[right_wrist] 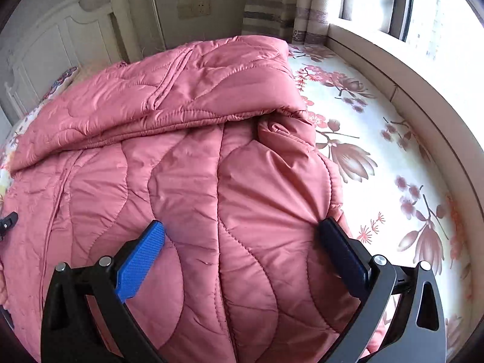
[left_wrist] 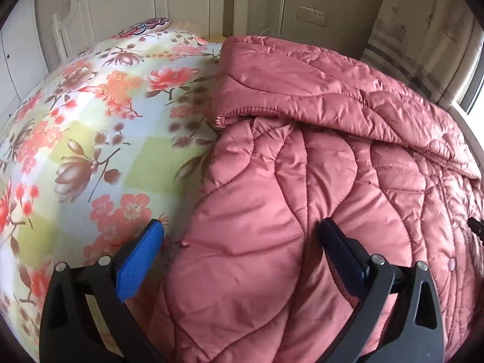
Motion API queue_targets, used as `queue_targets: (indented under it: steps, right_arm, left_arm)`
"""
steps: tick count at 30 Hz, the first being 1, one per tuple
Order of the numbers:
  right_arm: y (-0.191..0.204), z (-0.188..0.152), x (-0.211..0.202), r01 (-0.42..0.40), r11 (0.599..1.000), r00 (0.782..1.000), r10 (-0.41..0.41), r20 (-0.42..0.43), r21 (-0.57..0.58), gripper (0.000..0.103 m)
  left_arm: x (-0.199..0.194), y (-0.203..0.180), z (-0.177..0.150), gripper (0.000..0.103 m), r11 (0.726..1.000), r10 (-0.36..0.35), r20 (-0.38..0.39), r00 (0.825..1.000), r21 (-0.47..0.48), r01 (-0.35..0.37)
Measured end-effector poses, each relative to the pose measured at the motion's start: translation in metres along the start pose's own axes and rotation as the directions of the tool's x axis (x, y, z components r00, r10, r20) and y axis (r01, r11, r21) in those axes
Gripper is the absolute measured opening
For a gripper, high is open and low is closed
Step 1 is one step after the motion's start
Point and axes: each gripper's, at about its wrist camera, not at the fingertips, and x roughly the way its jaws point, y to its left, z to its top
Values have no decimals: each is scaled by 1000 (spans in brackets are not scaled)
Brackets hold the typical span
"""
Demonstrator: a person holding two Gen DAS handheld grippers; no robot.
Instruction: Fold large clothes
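A large pink quilted coat [left_wrist: 317, 166] lies spread on a bed with a floral sheet [left_wrist: 90, 127]. Its far part is folded back over the near part, with an elastic cuff edge [left_wrist: 239, 112] showing. My left gripper [left_wrist: 242, 230] is open, its fingers wide apart just above the coat's near left edge. In the right wrist view the same coat [right_wrist: 187, 157] fills the middle. My right gripper [right_wrist: 242, 227] is open over the coat's near right side, its dark finger [right_wrist: 341, 248] close to the coat's right edge. Neither gripper holds anything.
A white headboard [right_wrist: 60, 45] and a patterned pillow [left_wrist: 145, 27] stand at the far end of the bed. A window ledge [right_wrist: 423, 90] and curtain [right_wrist: 272, 3] run along the bed's right side. Bare floral sheet [right_wrist: 378, 151] shows right of the coat.
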Motion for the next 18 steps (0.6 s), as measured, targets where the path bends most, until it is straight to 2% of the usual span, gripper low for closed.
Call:
queue_targets:
  steps: [3,6,7,8,9,11,13,15,16,18]
  right_arm:
    - [1,-1,0,12,1000,1000,-12,2,-9,99]
    - [-1,-1,-2,-5,1000,1000,5,9,12,99]
    - [0,-3,-7,16,1000,1000,-16,7,23,99]
    - [13,-14,-18,40,998,999,-40,6,43,98]
    - [16,-19,-29,17,998,1000,-18,21,57,98]
    - [35,-30,-54,-112,994,991,112,75,-5,99]
    - [60,-38,-62,-85,988,994,94,63,-132,99]
    - [82,-50,-51,-64,967,998,66,0,-246,99]
    - [88,-55,-41,-66,962,998,59,-34,-263,99]
    - [83,-60,-38,-100,971,995,104,3,-218,99]
  left_arm:
    - [-3,-1,-1,101,1000,15,13,1000,4,-15]
    - [-24,-11,-8,101,994,104,85,991,20,-106]
    - [-37,-22,-13,101,995,84,123,989,38,-89]
    - [-49,-32,-20,101,996,31,147,989,72,-42]
    - [-57,-40,-23,101,994,-18,159,987,111,0]
    - [-69,-65,-35,101,979,-71,170,983,201,36]
    - [-66,-85,-46,101,964,-75,153,985,265,32]
    - [-45,-97,-55,101,955,-59,83,995,296,32]
    - [-33,-96,-54,101,955,-60,36,998,292,47]
    - [-31,-80,-49,101,969,-118,23,993,221,110]
